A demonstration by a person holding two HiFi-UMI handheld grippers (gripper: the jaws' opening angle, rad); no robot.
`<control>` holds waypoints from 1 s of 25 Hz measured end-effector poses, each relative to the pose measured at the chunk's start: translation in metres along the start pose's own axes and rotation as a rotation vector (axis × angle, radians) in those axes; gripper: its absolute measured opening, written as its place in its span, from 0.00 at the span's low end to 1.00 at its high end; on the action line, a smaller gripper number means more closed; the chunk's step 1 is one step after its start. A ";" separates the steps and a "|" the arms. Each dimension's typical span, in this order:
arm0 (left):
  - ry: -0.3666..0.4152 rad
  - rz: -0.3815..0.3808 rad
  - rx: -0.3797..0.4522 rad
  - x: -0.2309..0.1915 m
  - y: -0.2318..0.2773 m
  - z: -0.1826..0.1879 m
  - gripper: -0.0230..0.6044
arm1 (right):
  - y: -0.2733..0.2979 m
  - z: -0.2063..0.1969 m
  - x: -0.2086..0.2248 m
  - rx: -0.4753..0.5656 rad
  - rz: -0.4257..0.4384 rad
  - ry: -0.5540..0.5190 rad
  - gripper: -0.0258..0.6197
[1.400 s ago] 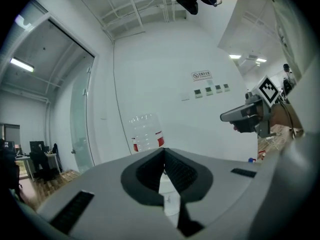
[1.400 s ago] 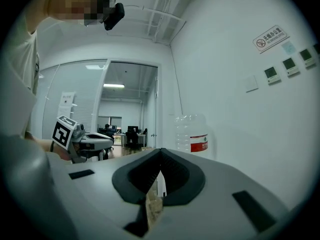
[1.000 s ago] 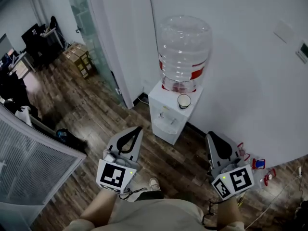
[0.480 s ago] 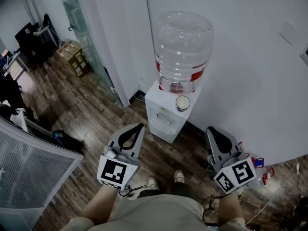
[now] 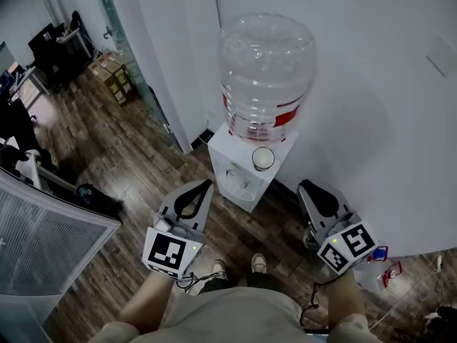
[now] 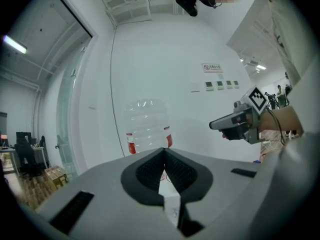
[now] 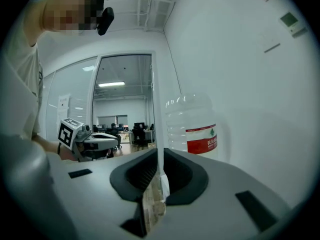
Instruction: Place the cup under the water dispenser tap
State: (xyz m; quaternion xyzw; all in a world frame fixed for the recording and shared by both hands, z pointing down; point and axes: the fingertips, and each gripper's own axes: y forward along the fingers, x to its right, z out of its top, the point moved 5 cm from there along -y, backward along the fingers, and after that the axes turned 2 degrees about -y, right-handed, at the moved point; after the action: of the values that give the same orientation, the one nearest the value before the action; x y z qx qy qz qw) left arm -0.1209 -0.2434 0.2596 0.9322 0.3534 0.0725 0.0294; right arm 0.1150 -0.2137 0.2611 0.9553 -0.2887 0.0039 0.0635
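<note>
The step in hand looks like the approach: the cup has not been picked up, and both tongs hang near the person, short of the water dispenser against the far wall. The paper cup stands upright on the dispenser's top, just right of and nearer than the base of the big inverted bottle, so it is above the tap recess on the front face, not under it. The left gripper is clenched, its pads meeting at the tip with nothing between them. The right gripper is just parting, its jaws opening to a narrow slit with nothing in it. It sits nearer the cup, so it seems the likely one to widen, reach to the cup's side and close on its wall before lowering it to the tap. The cup looks pale inside; I cannot tell whether it holds anything. The bottle looks clear, and its water level cannot be made out.
</note>
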 end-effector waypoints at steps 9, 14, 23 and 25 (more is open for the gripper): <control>-0.028 0.052 -0.025 0.016 0.052 -0.011 0.04 | 0.050 -0.047 0.067 -0.120 0.188 -0.090 0.27; -0.033 0.084 -0.057 0.023 0.074 -0.031 0.04 | 0.081 -0.093 0.100 -0.180 0.258 -0.101 0.28; -0.062 0.116 -0.131 0.027 0.100 -0.075 0.04 | 0.126 -0.160 0.119 -0.301 0.403 -0.154 0.33; -0.057 0.121 -0.150 0.028 0.104 -0.082 0.04 | 0.134 -0.170 0.122 -0.318 0.417 -0.170 0.33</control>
State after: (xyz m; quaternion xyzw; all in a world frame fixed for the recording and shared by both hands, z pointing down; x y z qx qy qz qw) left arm -0.0455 -0.3024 0.3550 0.9487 0.2890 0.0738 0.1047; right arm 0.1481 -0.3703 0.4506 0.8501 -0.4805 -0.1085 0.1860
